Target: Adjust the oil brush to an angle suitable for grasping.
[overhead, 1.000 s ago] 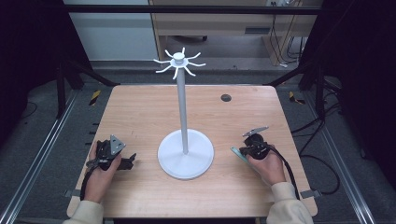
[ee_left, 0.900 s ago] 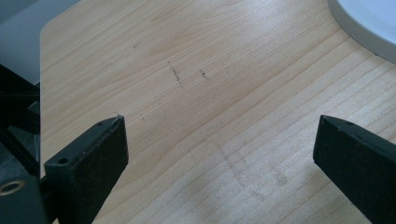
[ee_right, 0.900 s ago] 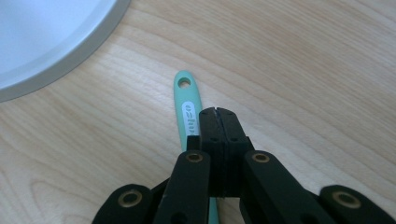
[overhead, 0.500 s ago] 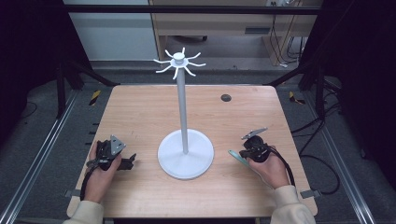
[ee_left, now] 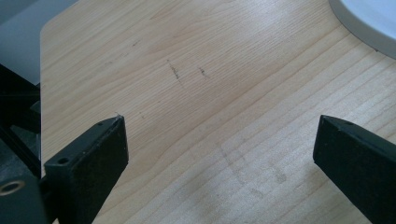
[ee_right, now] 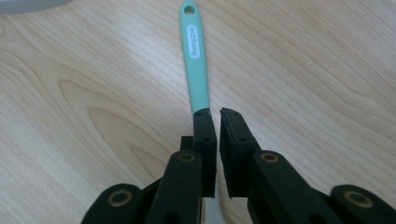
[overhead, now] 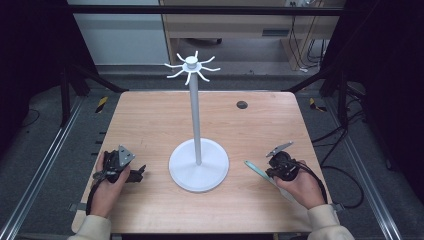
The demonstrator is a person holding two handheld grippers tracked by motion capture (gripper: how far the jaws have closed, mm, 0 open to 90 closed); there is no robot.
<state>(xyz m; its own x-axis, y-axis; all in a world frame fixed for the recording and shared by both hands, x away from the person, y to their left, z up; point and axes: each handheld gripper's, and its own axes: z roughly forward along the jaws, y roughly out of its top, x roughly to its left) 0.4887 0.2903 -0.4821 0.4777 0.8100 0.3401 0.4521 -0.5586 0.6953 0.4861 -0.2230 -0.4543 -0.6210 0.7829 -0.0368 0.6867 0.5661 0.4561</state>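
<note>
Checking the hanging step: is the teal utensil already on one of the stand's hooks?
No, the teal utensil sits between the right gripper jaws, low over the table, far below the stand's hooks.

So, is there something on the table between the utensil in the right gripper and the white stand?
Nothing visible. The utensil sits in the right gripper, and only bare table lies between it and the stand.

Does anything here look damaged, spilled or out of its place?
Nothing stands out. The white hook stand is upright on the wooden table, no spill. The right tongs hold a teal utensil by its handle; the left tongs are open over bare wood.
</note>
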